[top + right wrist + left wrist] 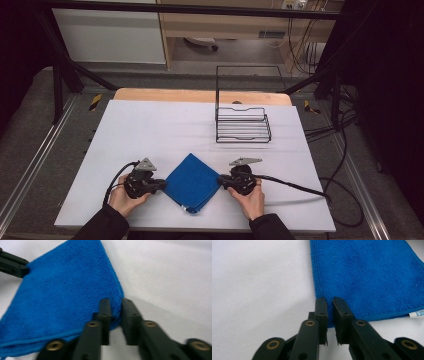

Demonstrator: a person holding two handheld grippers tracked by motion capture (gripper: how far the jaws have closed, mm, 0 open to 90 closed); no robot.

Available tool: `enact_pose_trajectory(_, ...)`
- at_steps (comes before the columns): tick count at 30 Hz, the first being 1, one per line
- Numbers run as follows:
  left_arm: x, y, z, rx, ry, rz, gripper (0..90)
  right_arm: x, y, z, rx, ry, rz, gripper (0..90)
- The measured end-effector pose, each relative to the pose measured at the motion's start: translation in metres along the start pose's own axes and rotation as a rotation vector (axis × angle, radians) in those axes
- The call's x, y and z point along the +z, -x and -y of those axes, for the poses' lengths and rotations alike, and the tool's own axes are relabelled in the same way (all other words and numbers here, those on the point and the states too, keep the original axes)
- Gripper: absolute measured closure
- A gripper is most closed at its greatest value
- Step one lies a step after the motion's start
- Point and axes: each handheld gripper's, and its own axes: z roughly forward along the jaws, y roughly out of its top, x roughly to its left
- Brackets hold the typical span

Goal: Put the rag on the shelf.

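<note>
1. The folded blue cloth (192, 182) lies flat on the white tabletop (150, 130).
2. The left tool (330, 305) pinches its left corner.
3. The right tool (115, 308) pinches its right corner.

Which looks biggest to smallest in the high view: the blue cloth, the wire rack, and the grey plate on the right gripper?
1. Wire rack, farther away, yet it looks largest.
2. Blue cloth, slightly smaller.
3. Grey plate, much the smallest.
</note>
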Motion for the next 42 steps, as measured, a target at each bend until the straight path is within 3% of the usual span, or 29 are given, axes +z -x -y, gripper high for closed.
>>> enact_pose_trajectory(6, -0.001, 0.0, 0.0, -0.033, 0.01, 0.007, 86.5, -0.007, 0.001, -0.006, 0.019, 0.016, -0.032, 85.6)
enact_pose_trajectory(10, -0.003, 0.004, -0.001, -0.065, 0.028, 0.04, 86.8, -0.02, 0.003, -0.013, 0.023, 0.035, -0.054, 86.2)
enact_pose_trajectory(19, 0.003, 0.037, -0.007, -0.098, 0.088, 0.077, 86.4, -0.042, 0.019, -0.036, -0.017, 0.017, -0.007, 86.2)
enact_pose_trajectory(24, 0.011, 0.052, -0.006, -0.09, 0.087, 0.042, 85.7, -0.024, 0.033, -0.048, -0.089, 0.026, 0.016, 85.7)
enact_pose_trajectory(30, 0.015, 0.055, -0.002, -0.082, 0.066, 0.008, 84.7, 0.006, 0.035, -0.052, -0.146, 0.047, 0.015, 85.4)
enact_pose_trajectory(32, 0.014, 0.054, -0.002, -0.08, 0.071, -0.001, 81.1, 0.012, 0.036, -0.051, -0.146, 0.034, 0.02, 84.4)
enact_pose_trajectory(36, 0.008, 0.048, -0.006, -0.07, 0.105, -0.01, 63.0, 0.012, 0.037, -0.05, -0.162, 0.052, 0.022, 76.2)
enact_pose_trajectory(39, 0.001, 0.037, -0.014, -0.05, 0.128, -0.025, 49.2, 0.002, 0.034, -0.051, -0.18, 0.094, 0.018, 59.9)
enact_pose_trajectory(42, -0.002, 0.026, -0.022, -0.046, 0.147, -0.008, 36.5, -0.01, 0.031, -0.048, -0.177, 0.118, 0.002, 45.1)
